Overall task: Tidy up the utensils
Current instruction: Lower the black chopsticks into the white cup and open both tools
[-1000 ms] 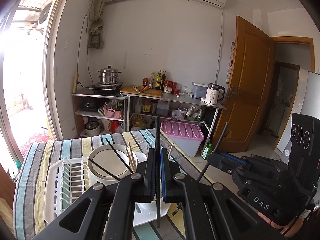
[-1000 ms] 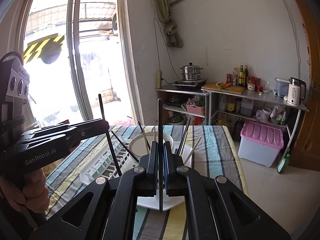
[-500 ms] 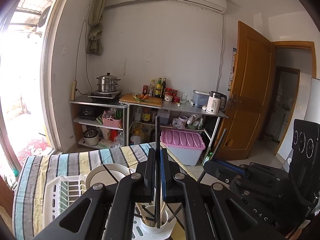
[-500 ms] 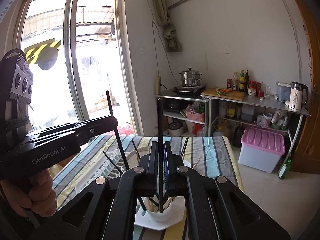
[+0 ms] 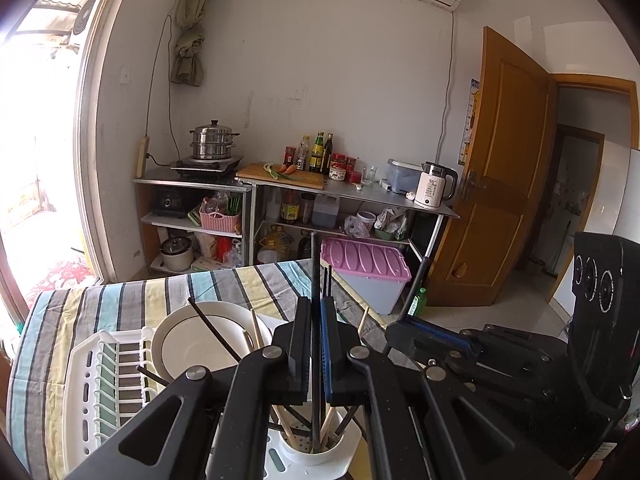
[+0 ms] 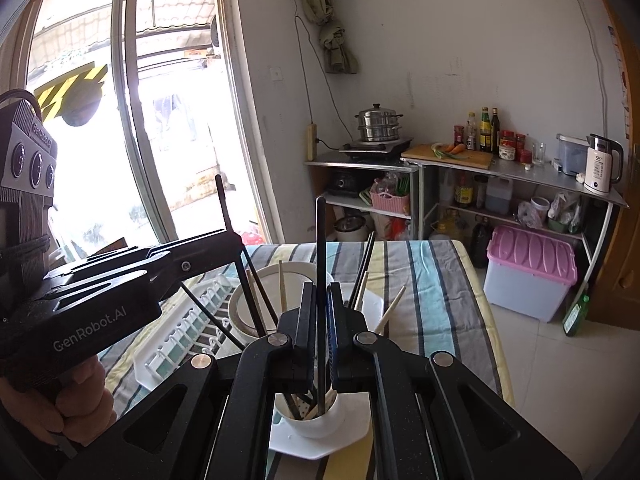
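My left gripper (image 5: 316, 308) is shut on a black chopstick (image 5: 315, 264) that stands upright, its lower end inside the white utensil cup (image 5: 316, 456). The cup holds several wooden and black chopsticks. My right gripper (image 6: 321, 292) is shut on another black chopstick (image 6: 320, 240), whose lower end also reaches into the cup (image 6: 320, 426). In the right wrist view the left gripper (image 6: 234, 240) comes in from the left, a hand gripping its handle. In the left wrist view the right gripper (image 5: 396, 332) comes in from the right.
A white dish rack (image 5: 80, 384) with a white plate (image 5: 188, 344) lies on the striped tablecloth (image 5: 120, 296) left of the cup. The table's right edge (image 6: 476, 300) drops to a tiled floor with a pink-lidded box (image 6: 532, 276). Metal shelves (image 5: 360, 196) line the back wall.
Both grippers have sunk and moved forward with their chopsticks. The white cup now shows just below both pairs of jaws, with the chopsticks' lower ends in it.
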`<state>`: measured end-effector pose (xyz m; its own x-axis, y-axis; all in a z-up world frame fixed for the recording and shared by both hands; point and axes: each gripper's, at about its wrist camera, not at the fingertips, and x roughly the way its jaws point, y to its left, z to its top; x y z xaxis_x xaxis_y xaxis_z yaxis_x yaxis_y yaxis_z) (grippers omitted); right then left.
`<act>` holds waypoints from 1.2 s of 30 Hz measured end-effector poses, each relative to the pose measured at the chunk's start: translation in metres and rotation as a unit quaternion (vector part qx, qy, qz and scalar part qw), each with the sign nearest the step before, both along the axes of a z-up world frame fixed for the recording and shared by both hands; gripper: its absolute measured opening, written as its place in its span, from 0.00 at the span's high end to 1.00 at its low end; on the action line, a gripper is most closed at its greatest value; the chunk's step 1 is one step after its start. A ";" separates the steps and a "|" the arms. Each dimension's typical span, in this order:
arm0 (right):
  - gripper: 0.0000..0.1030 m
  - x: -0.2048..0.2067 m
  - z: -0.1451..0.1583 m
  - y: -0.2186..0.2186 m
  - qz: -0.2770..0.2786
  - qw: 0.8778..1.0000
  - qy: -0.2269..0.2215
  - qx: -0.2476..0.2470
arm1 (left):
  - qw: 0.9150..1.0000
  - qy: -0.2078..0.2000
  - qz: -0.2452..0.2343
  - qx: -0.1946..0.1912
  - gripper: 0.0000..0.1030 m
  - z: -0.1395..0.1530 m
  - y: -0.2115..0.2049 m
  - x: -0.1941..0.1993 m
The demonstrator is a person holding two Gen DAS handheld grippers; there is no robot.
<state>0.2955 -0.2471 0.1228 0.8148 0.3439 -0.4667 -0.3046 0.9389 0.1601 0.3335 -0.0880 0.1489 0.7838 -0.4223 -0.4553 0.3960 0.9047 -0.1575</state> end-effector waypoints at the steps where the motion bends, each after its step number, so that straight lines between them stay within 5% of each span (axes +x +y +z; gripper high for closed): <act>1: 0.95 0.000 -0.002 0.000 0.000 1.000 0.003 0.000 | 1.000 0.003 0.000 0.002 0.96 -0.003 0.000 0.001; 22: 0.95 0.006 -0.007 -0.003 -0.003 1.000 0.026 -0.005 | 1.000 0.011 0.025 0.006 0.95 -0.017 0.011 -0.001; 36: 0.87 -0.022 -0.007 -0.011 -0.004 1.000 0.015 0.002 | 0.999 0.004 0.037 0.005 0.95 -0.022 0.030 -0.039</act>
